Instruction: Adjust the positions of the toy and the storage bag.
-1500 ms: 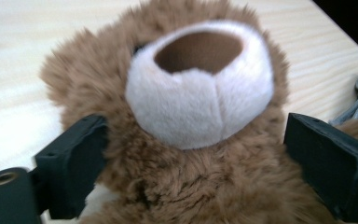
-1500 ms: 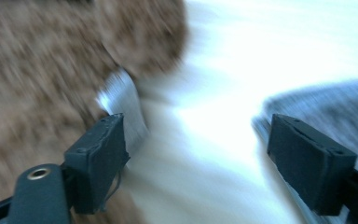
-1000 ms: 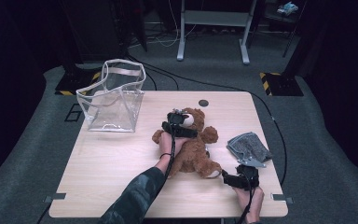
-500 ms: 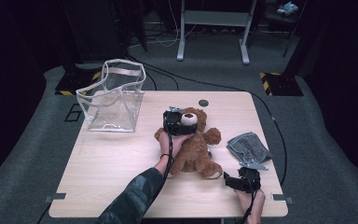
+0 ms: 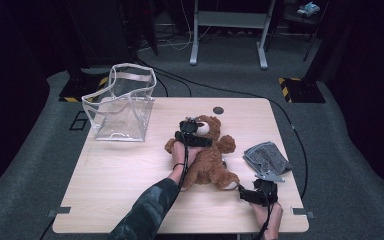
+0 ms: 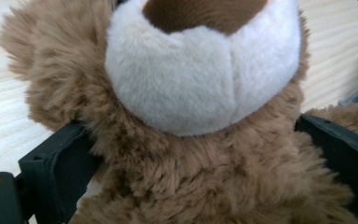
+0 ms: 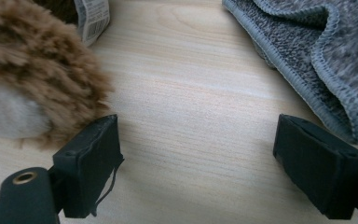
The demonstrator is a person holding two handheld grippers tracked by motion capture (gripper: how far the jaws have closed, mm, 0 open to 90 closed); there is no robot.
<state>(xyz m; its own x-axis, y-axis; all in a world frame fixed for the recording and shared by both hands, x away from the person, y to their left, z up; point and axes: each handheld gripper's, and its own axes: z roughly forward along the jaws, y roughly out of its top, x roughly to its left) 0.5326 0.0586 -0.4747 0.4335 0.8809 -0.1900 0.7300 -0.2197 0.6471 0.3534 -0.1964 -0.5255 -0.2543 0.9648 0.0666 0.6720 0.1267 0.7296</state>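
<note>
While my left gripper (image 5: 194, 131) sits over the teddy bear (image 5: 207, 155) at the middle of the high view, its jaws stand one on each side of the bear's neck, just under the white muzzle (image 6: 200, 74). They have just been opening again after a brief squeeze, and the brown fur fills the whole gap between them in the left gripper view. Fur brushes both jaws, but whether the pads truly press in I cannot tell; they are spread about as wide as they go. The bear lies on its back on the wooden table (image 5: 130, 190), head toward the top of the frame, feet toward the lower right.

Down at the lower right of the high view, my right gripper (image 5: 255, 192) rests low by the table's near edge. Its jaws are spread wide with bare wood between them, pinching nothing. In the right gripper view the bear's foot (image 7: 32, 84) lies at the left, just beside one jaw, and a white label (image 7: 93, 16) shows at the top. A grey cloth (image 5: 266, 156) lies crumpled at the right, near the other jaw.

A clear bag (image 5: 122, 105) stands upright at the upper left of the table, well apart from the bear.
</note>
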